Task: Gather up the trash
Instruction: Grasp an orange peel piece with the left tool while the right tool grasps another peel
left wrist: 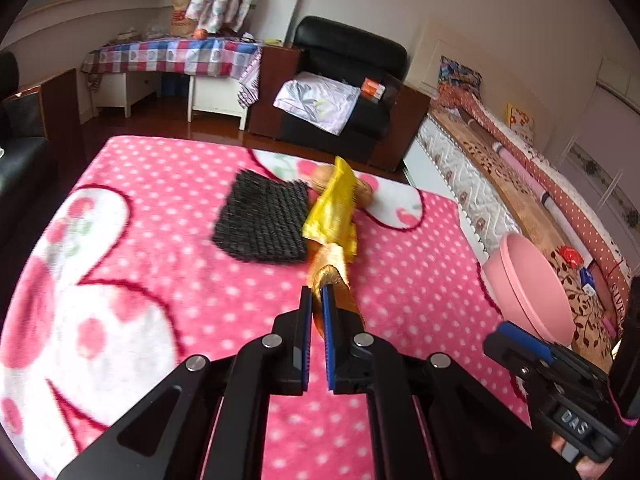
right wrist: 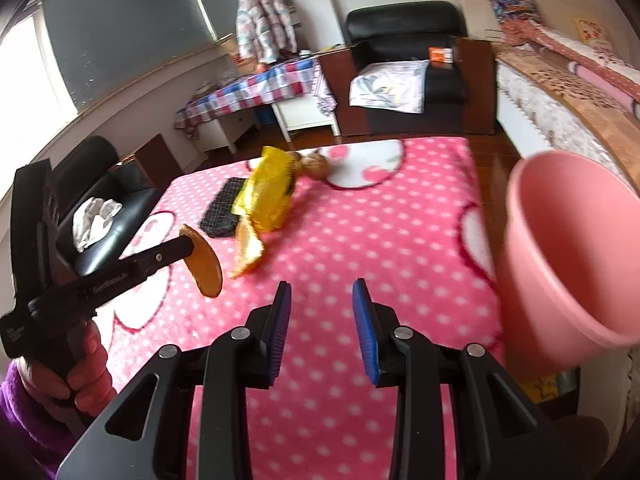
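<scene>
orange peel [right wrist: 206,266] – lifted, pinched | yellow wrapper [left wrist: 334,210] – crumpled on blanket

A pink polka-dot blanket [left wrist: 160,240] covers the near surface; beyond it, dark glossy wood floor [left wrist: 168,116], a black leather armchair [left wrist: 352,52] against white walls, a checked-cloth table [left wrist: 176,54], and a daylit window [right wrist: 24,76] at left

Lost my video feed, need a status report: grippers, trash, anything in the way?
Left gripper shut on orange peel. Right gripper open, empty. Pink bin at right, path clear. Yellow wrapper remains.
</scene>
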### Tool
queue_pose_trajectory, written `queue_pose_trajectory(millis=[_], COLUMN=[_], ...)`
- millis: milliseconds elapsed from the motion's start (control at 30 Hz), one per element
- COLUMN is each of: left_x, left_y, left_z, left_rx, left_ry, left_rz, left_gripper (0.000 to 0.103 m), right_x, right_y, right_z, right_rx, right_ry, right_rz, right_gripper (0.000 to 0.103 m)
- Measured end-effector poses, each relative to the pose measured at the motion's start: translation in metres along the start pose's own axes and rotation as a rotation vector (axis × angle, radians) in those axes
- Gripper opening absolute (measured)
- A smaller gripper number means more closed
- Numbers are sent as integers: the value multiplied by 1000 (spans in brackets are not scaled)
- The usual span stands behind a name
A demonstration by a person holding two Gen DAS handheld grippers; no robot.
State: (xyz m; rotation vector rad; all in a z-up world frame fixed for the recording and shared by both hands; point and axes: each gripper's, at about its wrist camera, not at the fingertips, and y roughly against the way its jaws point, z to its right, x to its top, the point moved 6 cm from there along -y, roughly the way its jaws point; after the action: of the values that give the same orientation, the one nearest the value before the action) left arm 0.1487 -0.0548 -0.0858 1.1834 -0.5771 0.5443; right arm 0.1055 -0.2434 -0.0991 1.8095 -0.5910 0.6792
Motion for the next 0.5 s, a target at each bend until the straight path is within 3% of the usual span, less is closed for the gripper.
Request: queue_pose_trajectory(millis=[267, 500], left_x=[0, -5], left_y=[20, 27], left_z=[-32, -50], left_rx=[15, 14], left_ry=[57, 91], left_rz=[25, 28], left_gripper=[5, 5], right_x=[14, 22], right_y=[-38, -77], right_z=[-37, -55], right_rx=[118, 118], right_ry=[17, 31], right_rz=[-48, -95], right_gripper=[32, 32])
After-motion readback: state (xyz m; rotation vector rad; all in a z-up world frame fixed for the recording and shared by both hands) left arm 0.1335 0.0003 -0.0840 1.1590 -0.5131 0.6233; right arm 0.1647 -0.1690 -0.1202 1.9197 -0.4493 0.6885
